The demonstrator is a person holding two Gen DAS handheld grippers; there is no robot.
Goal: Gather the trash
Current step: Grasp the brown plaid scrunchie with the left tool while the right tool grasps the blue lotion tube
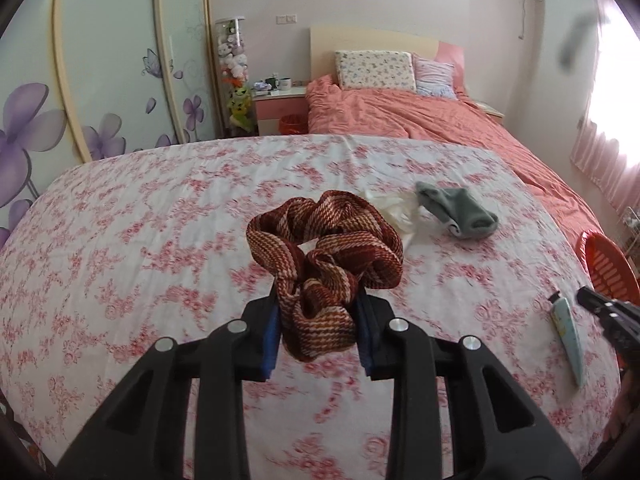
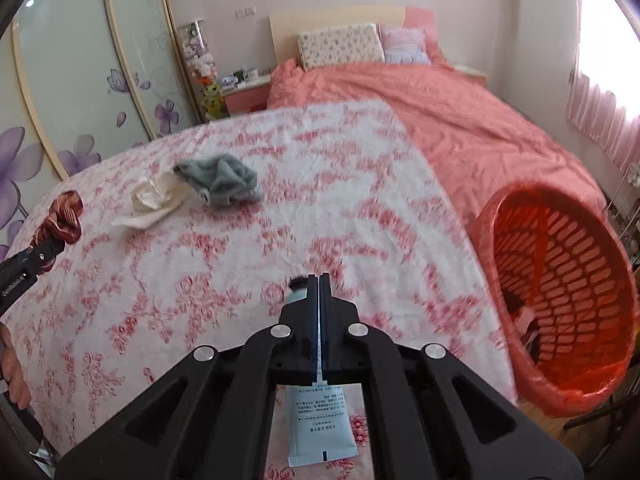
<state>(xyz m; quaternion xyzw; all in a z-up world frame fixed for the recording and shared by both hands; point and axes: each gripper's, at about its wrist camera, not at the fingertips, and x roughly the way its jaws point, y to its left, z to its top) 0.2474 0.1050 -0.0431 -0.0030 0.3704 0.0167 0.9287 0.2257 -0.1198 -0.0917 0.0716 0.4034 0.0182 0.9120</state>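
Note:
My left gripper (image 1: 318, 300) is shut on a red-brown striped scarf (image 1: 324, 240), which hangs bunched between the blue pads above the floral sheet (image 1: 140, 240). In the right wrist view the same scarf (image 2: 64, 216) shows at the far left, with the left gripper (image 2: 40, 254) on it. My right gripper (image 2: 319, 278) is shut, its fingers pressed together. A pale blue tube (image 2: 320, 428) lies on the sheet under those fingers, its dark cap just left of the tips. In the left wrist view the tube (image 1: 566, 336) lies flat beside the right gripper (image 1: 586, 294).
A crumpled white tissue (image 2: 154, 200) and a grey sock (image 2: 222, 180) lie side by side further up the bed. An orange slotted basket (image 2: 560, 300) with a red liner stands off the bed's right edge. A salmon duvet (image 2: 440, 120) covers the far half. A hand (image 2: 12, 376) shows at left.

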